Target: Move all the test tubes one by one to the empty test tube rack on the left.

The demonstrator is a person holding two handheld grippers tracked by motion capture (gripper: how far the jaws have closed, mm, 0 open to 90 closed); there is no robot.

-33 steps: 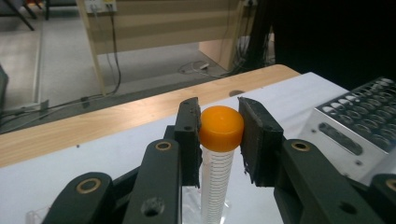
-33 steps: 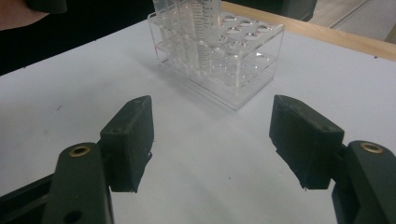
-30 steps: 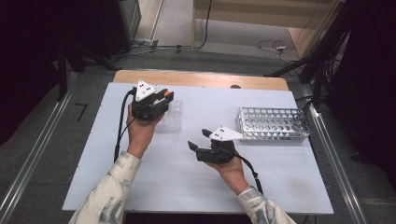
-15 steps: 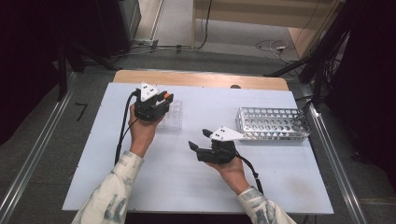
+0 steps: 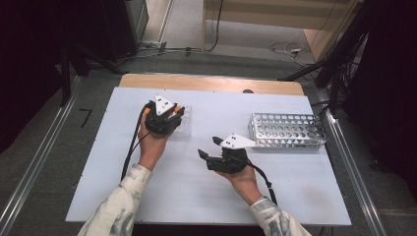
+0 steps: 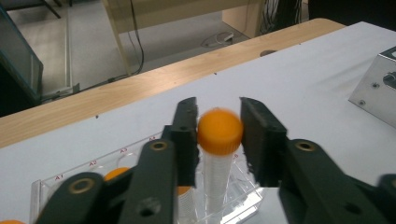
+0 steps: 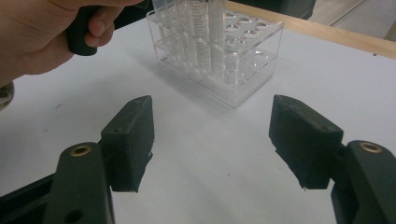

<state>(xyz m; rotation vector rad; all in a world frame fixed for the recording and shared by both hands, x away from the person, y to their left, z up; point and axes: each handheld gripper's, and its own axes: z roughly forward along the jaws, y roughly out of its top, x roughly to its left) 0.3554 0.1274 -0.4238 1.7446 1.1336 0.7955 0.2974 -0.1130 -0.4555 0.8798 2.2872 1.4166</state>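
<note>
While the left gripper (image 6: 217, 140) hangs over the clear tube rack (image 5: 183, 121) in the upper left of the worktop (image 5: 295, 196), its jaws have just been opening around an orange-capped tube (image 6: 219, 135): in the left gripper view the cap sits between the two pads with a thin gap on the right side at least, so the grasp looks released, and the tube stands upright in a rack hole. To finish this step well, I would judge it best to let the jaws part a little further until both pads are clear of the cap, then lift straight up rather than sideways, so the tube is not tipped or dragged out of its hole and the light plastic rack is not shoved. The right gripper (image 7: 212, 140) rests low at the centre of the high view, its jaws spread wide with bare worktop between them, grasping nothing, pointed toward the clear rack. Counting: two grippers, one in each hand; two racks, the clear one and a perforated metal rack (image 5: 287, 130) at the right of the high view, which looks empty; at least three orange caps show in the left gripper view, though blur and the jaws hide part of the rack, so the full tube count cannot be told.
</note>
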